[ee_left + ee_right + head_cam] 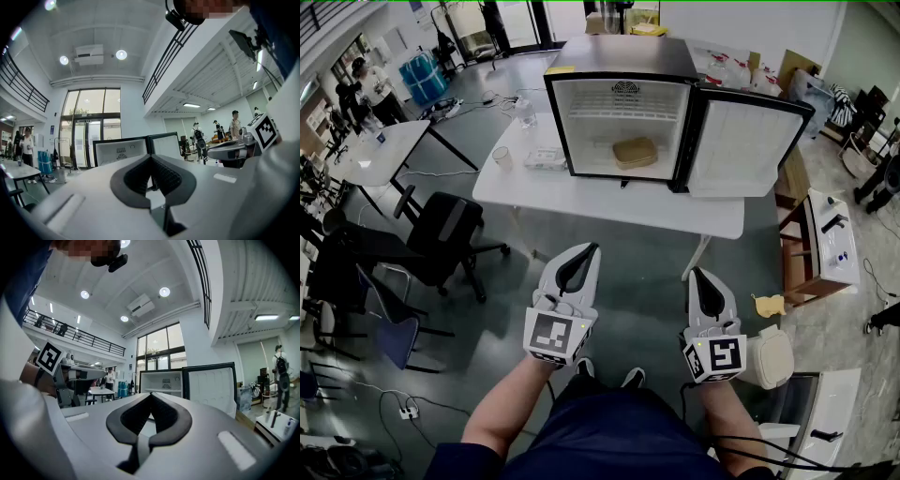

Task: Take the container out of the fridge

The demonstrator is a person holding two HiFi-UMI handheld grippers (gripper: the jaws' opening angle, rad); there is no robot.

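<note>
A small black-framed fridge (623, 112) stands on a white table (609, 202), its door (741, 145) swung open to the right. A flat tan container (635, 152) lies on the fridge's lower shelf. My left gripper (589, 248) and right gripper (697, 274) are held side by side well short of the table, above the floor. Both are shut with nothing between the jaws. The open fridge (121, 150) shows beyond the left gripper (151, 155) in its own view. In the right gripper view the fridge (161, 382) stands ahead of the right gripper (151, 393).
A paper cup (502, 157) and a flat box (546, 159) sit on the table left of the fridge. Black office chairs (441, 234) and another white table (380, 155) stand at the left. A wooden unit (811, 248) and a cream stool (772, 356) are at the right. People stand far back.
</note>
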